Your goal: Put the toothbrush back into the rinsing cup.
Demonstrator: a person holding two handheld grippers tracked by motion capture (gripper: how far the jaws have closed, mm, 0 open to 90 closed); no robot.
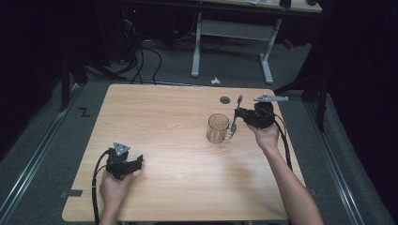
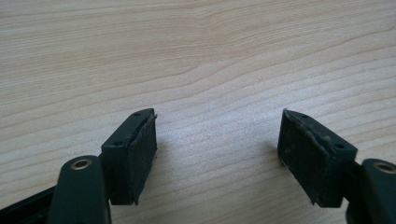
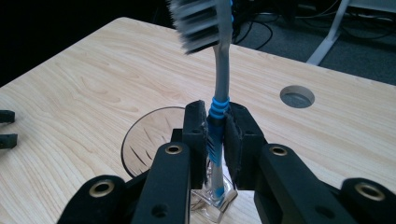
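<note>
Wood table (image 1: 178, 136) carried everything; left gripper (image 1: 137, 163) rested near its front-left corner, jaws spread with bare tabletop between the pads (image 2: 142, 156); right gripper (image 1: 236, 114) sat above the table's right side, clamped on the toothbrush (image 3: 217, 116) at its blue grip, bristles up; glass mug (image 1: 218, 128) stood just beside and below those jaws, well apart from the left gripper; toothbrush tail end hung by the mug's handle.
</note>
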